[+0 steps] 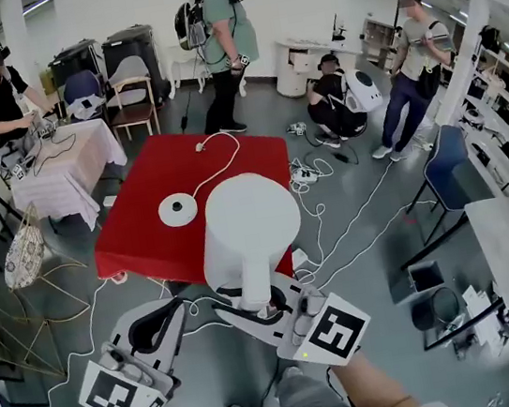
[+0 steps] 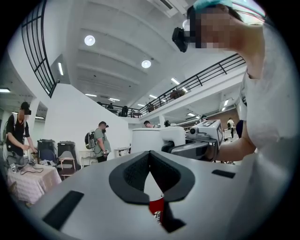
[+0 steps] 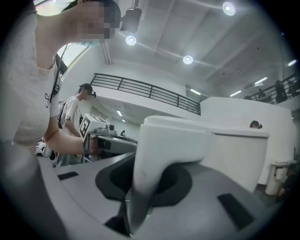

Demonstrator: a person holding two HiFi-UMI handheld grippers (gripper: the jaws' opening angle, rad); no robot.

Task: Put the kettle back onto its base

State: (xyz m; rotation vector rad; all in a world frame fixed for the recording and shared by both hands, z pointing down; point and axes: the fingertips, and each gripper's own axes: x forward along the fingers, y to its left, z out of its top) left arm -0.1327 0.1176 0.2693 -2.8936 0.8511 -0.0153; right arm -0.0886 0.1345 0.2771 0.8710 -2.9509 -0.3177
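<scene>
My right gripper [image 1: 256,307] is shut on the handle of the white kettle [image 1: 249,232], which hangs upright over the near right edge of the red table [image 1: 138,248]. The round white base [image 1: 178,210] lies on that table, left of and beyond the kettle, and its white cord [image 1: 221,167] runs toward the far edge. In the right gripper view the kettle handle [image 3: 164,154] fills the space between the jaws of the right gripper [image 3: 140,187]. The left gripper [image 1: 157,324] hovers low at the left, shut and empty. In the left gripper view the left gripper [image 2: 150,157] has its pads met at the tips, and the kettle [image 2: 145,139] is beyond.
Several people stand or crouch beyond the table [image 1: 226,41]. A pink-clothed table [image 1: 69,169] and chairs [image 1: 133,97] are at the far left, and a wire chair [image 1: 25,251] is at the left. Cables and a power strip [image 1: 305,176] lie on the floor at the right.
</scene>
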